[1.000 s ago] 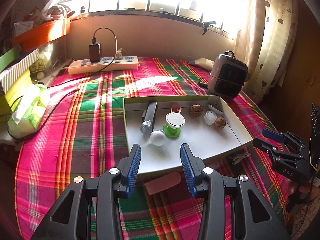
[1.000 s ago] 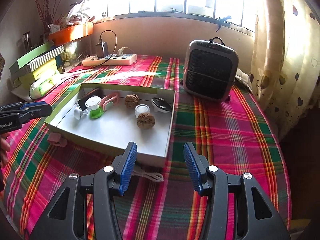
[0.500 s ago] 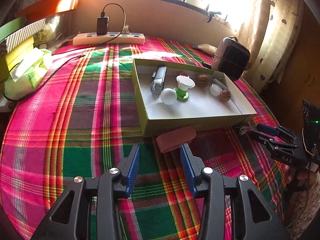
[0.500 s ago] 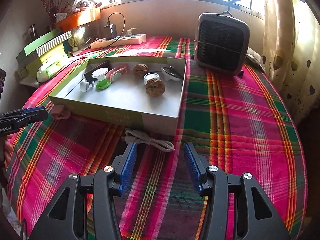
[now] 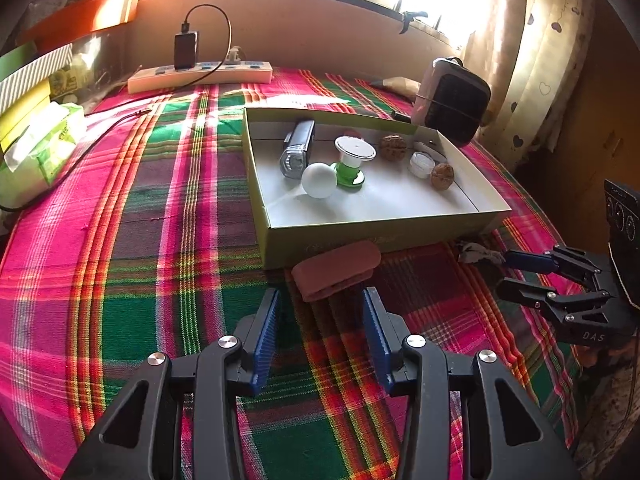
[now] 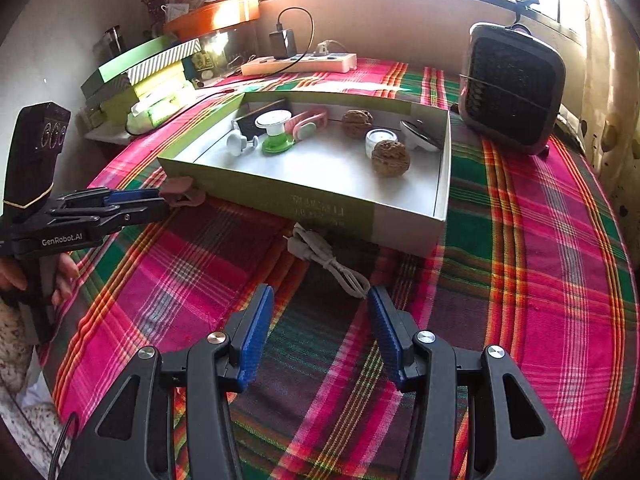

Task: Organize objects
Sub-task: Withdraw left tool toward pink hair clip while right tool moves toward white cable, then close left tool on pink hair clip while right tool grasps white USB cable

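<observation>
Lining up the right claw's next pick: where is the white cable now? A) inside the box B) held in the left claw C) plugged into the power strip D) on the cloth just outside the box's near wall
D: the white cable lies bundled on the plaid cloth against the box, ahead of the open right claw.

Woven plaid cloth (image 5: 152,216) over the counter, matt, faintly ribbed. Ahead of the left hand-held gripper (image 5: 320,312), a card box (image 5: 400,236): smooth matt white inside, dull green outside. Just before its ridged blue rubbery pads (image 5: 266,334), a soft matt pink case (image 5: 336,270). By the right hand-held gripper (image 6: 320,312), a smooth white plastic-coated cable (image 6: 328,258). Inside the box, rough wrinkled walnuts (image 6: 390,158) and a glossy white ball (image 5: 319,180).
</observation>
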Demonstrator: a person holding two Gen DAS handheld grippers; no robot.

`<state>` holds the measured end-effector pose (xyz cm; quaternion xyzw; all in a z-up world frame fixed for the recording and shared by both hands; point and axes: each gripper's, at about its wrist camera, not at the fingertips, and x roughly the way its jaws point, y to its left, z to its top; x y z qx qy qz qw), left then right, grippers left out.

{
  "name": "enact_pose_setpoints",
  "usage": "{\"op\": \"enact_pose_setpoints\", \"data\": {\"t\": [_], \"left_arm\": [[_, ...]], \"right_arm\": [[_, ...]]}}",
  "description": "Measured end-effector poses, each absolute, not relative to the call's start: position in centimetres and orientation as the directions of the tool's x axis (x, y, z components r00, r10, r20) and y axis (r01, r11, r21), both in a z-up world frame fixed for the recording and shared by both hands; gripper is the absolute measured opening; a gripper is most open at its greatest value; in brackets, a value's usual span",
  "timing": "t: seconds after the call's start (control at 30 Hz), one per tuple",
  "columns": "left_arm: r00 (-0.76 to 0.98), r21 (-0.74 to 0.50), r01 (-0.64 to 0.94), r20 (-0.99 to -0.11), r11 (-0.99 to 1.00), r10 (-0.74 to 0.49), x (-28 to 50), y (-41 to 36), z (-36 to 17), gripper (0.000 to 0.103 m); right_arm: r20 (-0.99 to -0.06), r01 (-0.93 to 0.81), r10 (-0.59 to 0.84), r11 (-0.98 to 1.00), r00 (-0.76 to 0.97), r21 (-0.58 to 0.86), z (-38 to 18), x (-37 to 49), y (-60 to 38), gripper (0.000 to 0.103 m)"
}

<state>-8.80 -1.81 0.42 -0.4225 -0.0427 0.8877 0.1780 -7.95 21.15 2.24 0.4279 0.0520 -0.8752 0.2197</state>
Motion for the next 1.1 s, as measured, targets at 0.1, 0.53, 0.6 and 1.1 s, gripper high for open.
{"op": "enact_pose_setpoints", "data": {"t": [0.1, 0.53, 0.6, 1.1], "left_arm": [[-0.580, -0.227, -0.283, -0.733, -0.932, 0.355, -9.2, -1.9, 0.4, 0.040], [-0.495, -0.261, -0.439, -0.729, -0.860, 0.474, -8.2, 0.7, 0.5, 0.040], [-0.479, -0.247, -0.478, -0.731, -0.843, 0.486, -7.7, 1.3, 0.6, 0.040], [-0.508, -0.131, -0.492, -0.759, -0.860, 0.407, -8.9, 2.7, 0.7, 0.040]], "right_arm": [[-0.772, 0.379, -0.279, -0.924, -0.571, 0.054, 2.4, -8.6, 21.2, 0.050], [-0.798, 0.499, -0.339, -0.865, -0.498, 0.057, 1.9, -9.2, 18.4, 0.050], [-0.800, 0.516, -0.345, -0.855, -0.490, 0.053, 1.9, -8.8, 18.1, 0.050], [-0.797, 0.449, -0.267, -0.894, -0.541, -0.005, 1.8, -9.3, 16.9, 0.050]]}}
